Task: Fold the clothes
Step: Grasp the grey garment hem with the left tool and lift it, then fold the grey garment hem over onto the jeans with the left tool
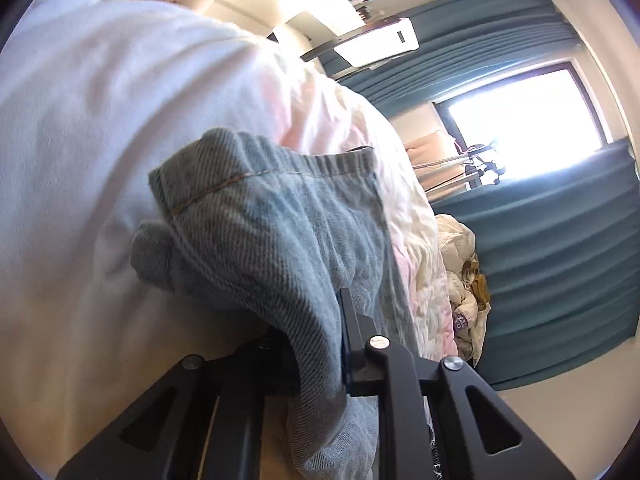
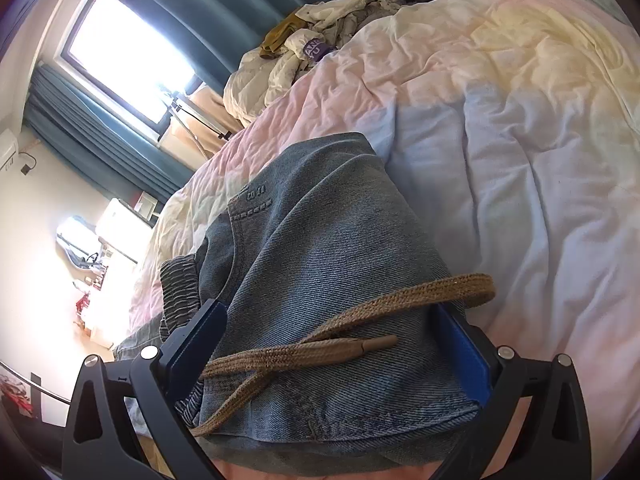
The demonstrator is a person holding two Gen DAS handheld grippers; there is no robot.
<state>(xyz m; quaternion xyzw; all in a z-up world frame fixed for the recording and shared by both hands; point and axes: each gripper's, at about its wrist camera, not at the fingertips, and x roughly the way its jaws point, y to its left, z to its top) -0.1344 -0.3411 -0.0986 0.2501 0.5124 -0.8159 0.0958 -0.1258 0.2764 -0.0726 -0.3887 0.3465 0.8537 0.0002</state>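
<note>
While pinching one edge of the denim shorts [image 1: 256, 240] in the left claw [image 1: 320, 344] over the bed [image 1: 80, 160], with folds bunched between the right claw's [image 2: 328, 356] seemingly wide jaws, risk snagging the drawstring [image 2: 344, 320] or losing the thin hold.

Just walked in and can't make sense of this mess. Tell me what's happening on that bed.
A person is folding a denim garment on the quilt, a gripper in each hand. The left gripper is shut on a fold of the denim. The right gripper has its fingers wide on either side of the denim near the tan drawstring; whether they press it isn't clear. A pile of other clothes waits at the far end.
</note>
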